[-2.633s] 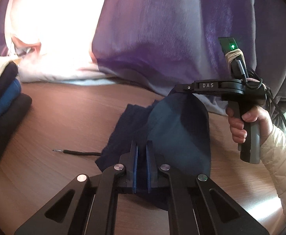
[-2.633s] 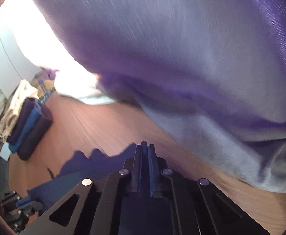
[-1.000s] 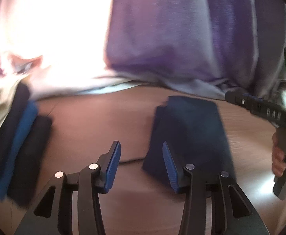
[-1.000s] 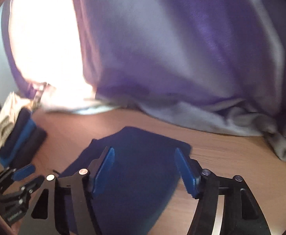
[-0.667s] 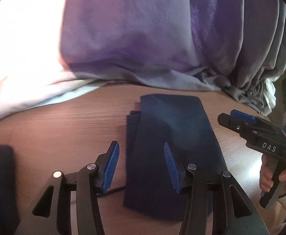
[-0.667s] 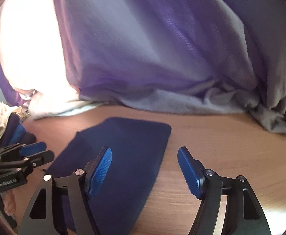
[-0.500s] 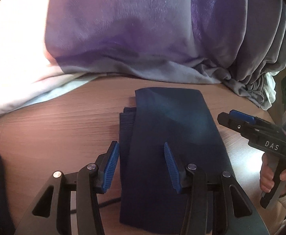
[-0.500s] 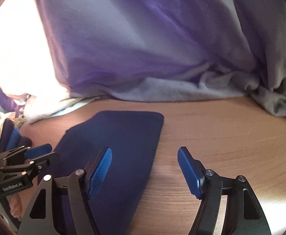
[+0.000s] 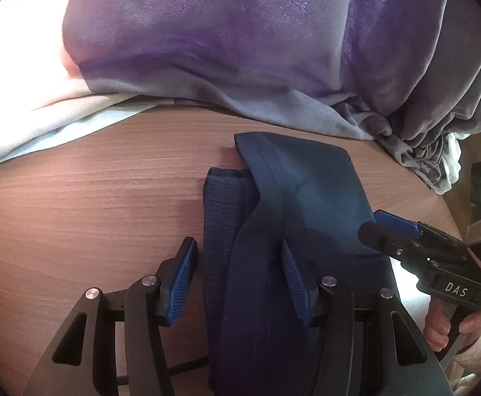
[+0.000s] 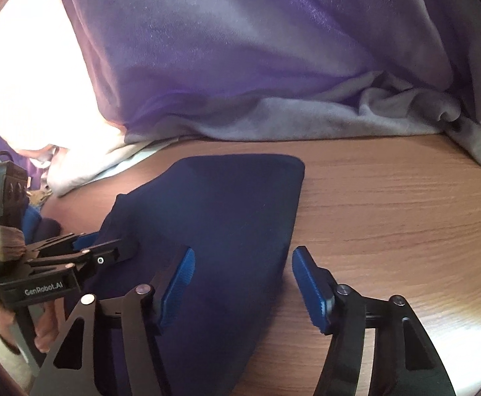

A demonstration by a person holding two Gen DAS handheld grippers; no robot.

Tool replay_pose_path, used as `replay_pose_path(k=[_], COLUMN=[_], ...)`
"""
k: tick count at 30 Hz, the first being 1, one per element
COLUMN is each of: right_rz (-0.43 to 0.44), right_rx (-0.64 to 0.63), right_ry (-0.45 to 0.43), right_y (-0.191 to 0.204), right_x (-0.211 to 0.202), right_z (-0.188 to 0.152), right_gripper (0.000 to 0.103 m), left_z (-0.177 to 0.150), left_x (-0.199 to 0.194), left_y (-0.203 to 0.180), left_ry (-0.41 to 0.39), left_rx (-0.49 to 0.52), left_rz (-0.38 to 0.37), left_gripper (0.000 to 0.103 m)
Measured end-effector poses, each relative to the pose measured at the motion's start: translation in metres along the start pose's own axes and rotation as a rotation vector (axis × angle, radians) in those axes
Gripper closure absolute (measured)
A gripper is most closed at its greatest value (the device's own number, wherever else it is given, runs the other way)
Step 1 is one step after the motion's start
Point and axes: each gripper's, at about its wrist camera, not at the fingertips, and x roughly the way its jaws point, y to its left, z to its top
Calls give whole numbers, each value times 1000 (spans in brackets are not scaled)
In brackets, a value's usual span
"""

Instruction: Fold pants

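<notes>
The dark navy pants point(image 9: 293, 217) lie folded in a long strip on the wooden table point(image 9: 92, 204), with the ribbed waistband point(image 9: 224, 204) showing at the strip's left edge. My left gripper point(image 9: 237, 264) is open and straddles the waistband edge low over the cloth. My right gripper point(image 10: 240, 270) is open over the strip's right edge point(image 10: 286, 231). The pants also show in the right wrist view point(image 10: 214, 217). The right gripper appears in the left wrist view point(image 9: 388, 227) at the strip's right side; the left gripper appears in the right wrist view point(image 10: 105, 247).
A purple and grey curtain point(image 9: 240, 49) hangs along the table's far edge and bunches at the right point(image 10: 438, 115). A dark drawstring point(image 9: 187, 366) lies on the table near my left gripper. Folded clothes point(image 10: 36, 221) sit at the far left.
Both grippers let go of the pants and opened. They have since moved closer and lower over the folded strip, the left at the waistband edge, the right at the right edge.
</notes>
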Motion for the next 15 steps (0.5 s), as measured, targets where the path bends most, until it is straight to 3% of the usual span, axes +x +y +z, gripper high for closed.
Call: replay_pose_path(k=[2,8,13,15], right_rz=[9,9,18,30], right_rx=[4,3,15,26], right_ry=[9,11,26,24], right_y=[0,0,-3,-5], right_x=[3,8,11,10], right_z=[-1,0,1,1], right_gripper=[41,49,88,90], left_z=[1,1,-2,-2], left_x=[2,4,0,-5], left_y=[-1,2,-3,-10], left_ry=[-1,-15,-40,-57], left_rx=[-2,-38,-45,-17], left_rz=[-20,-47,-25,-5], left_gripper=[59,68,78,81])
